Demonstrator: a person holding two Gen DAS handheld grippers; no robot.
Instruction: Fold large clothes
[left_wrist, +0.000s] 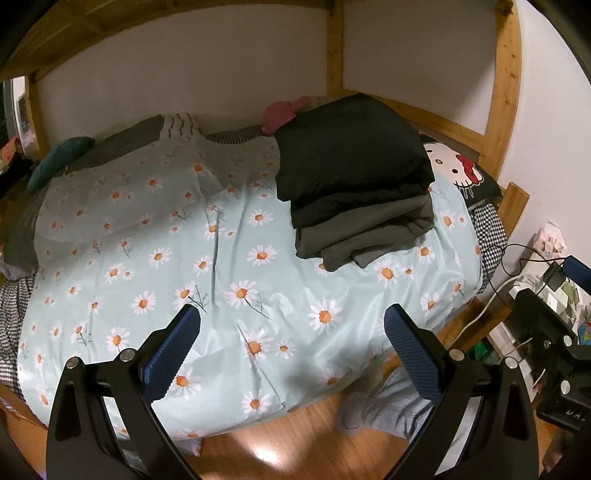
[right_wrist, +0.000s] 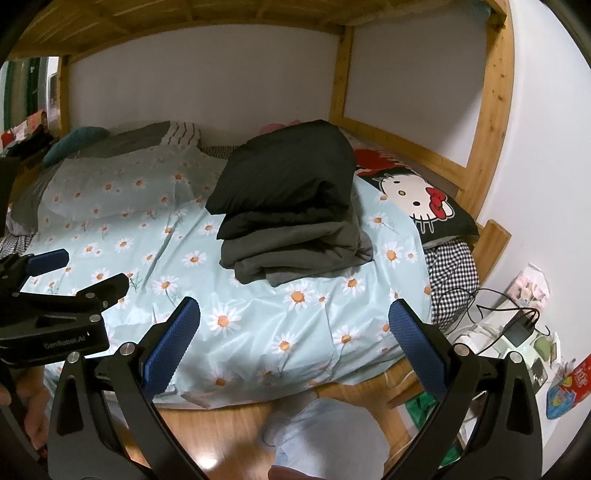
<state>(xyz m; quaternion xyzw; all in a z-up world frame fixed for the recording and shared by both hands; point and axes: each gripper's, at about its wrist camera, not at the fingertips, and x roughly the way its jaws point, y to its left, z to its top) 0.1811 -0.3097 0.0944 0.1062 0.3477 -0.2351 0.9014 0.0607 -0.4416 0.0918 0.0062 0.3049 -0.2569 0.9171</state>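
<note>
Folded stack of black and grey garments (left_wrist: 354, 184) rests on daisy-print pale-blue quilt (left_wrist: 229, 295); folding appears complete. Left gripper (left_wrist: 291, 332) and right gripper (right_wrist: 293, 325) hang over the quilt's near edge, jaws apart, empty.

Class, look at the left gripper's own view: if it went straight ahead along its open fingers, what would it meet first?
Probably the daisy-print duvet on the bed; the left gripper holds nothing. The folded dark clothes lie right of that line, though depth is uncertain.
</note>
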